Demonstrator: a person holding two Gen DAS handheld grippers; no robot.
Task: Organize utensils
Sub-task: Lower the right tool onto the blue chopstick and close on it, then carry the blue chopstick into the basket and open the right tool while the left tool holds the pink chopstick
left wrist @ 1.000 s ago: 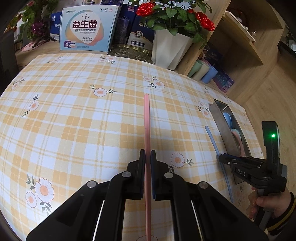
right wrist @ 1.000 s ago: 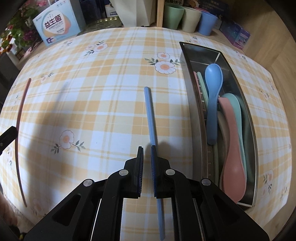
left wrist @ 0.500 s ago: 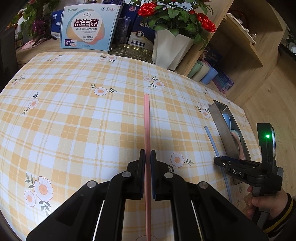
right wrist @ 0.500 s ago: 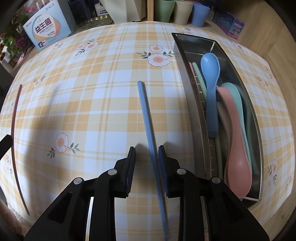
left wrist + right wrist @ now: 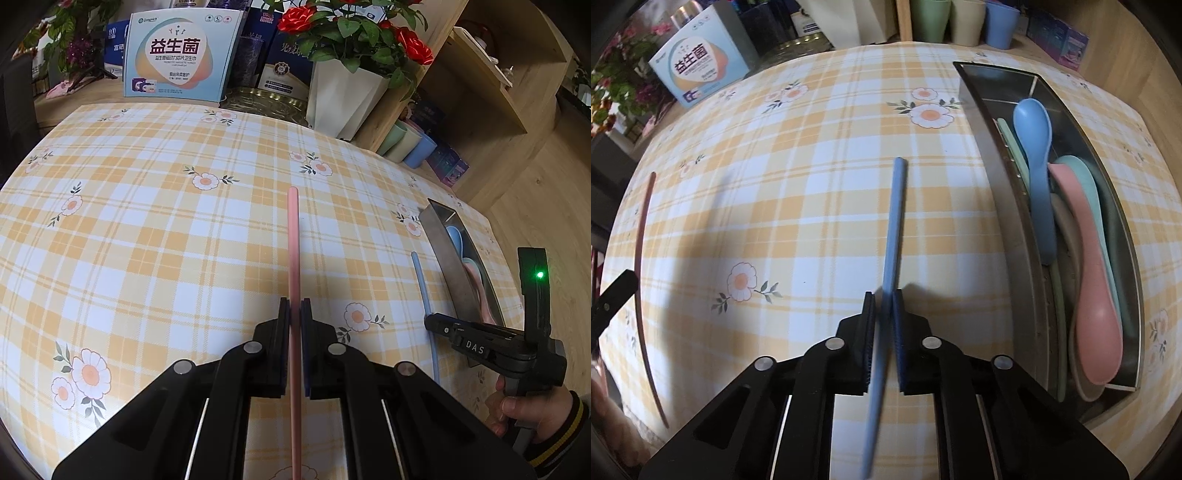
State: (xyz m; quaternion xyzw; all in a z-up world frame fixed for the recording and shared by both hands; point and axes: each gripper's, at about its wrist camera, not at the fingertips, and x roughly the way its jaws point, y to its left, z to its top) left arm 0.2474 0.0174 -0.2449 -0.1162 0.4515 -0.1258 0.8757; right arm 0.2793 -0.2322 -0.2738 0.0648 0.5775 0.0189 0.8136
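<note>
A worktop (image 5: pixel 147 236) under a yellow checked cloth with daisies stands on a pale wood floor (image 5: pixel 535 206). Behind it, a wooden shelf unit (image 5: pixel 476 74) holds what look like small jars. A white pot of red roses (image 5: pixel 343 92), boxes (image 5: pixel 177 55) and three cups (image 5: pixel 960 18) line the back edge.

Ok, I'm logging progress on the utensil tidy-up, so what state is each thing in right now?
Left hand-held gripper: shut on the pink chopstick.
Pink chopstick: gripped, far end over the tablecloth.
Right hand-held gripper: just closed on the blue chopstick.
Blue chopstick: gripped, still outside the tray.
Metal tray: on the table, holding spoons.
Blue spoon: lying in the tray.
Pink spoon: lying in the tray.
</note>
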